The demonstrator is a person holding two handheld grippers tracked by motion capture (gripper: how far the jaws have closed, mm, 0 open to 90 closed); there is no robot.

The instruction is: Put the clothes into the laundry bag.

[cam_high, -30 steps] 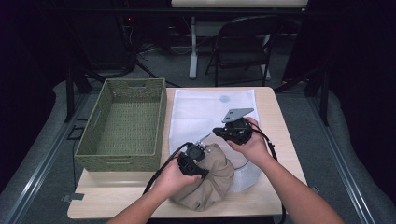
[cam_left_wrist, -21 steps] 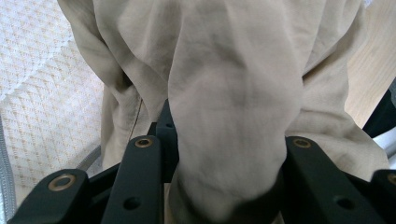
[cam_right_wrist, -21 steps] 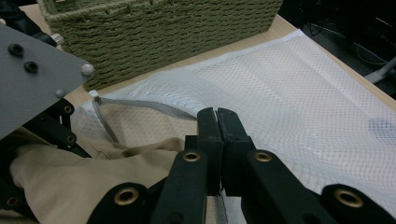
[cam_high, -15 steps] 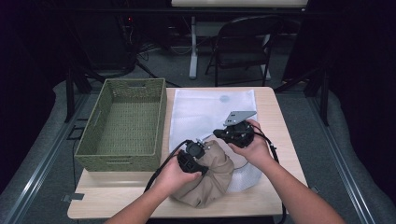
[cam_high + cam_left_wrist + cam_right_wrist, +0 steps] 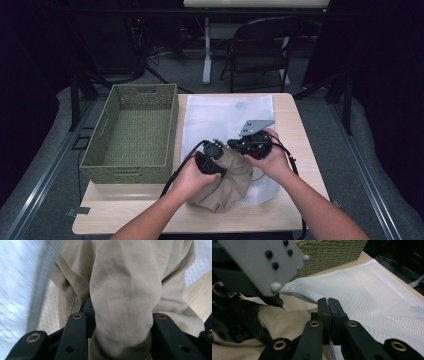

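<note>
Beige garment bunched at the near edge of a white mesh bag, both tongs working at it.

On the left of the bench (image 5: 150, 212) stands a woven green basket (image 5: 131, 132), just beside the white mesh bag (image 5: 227, 117) that lies flat across the middle. The beige garment (image 5: 227, 182) sits crumpled on the bag's near end, close to the person's side. The left tongs (image 5: 212, 152) pinch a thick fold of that garment, which fills the gap between the two black jaws in the left gripper view. To the right, the right tongs (image 5: 328, 307) are pressed together on the bag's zippered edge (image 5: 294, 295), with the mesh spreading away beyond them and the garment just beside them.
</note>
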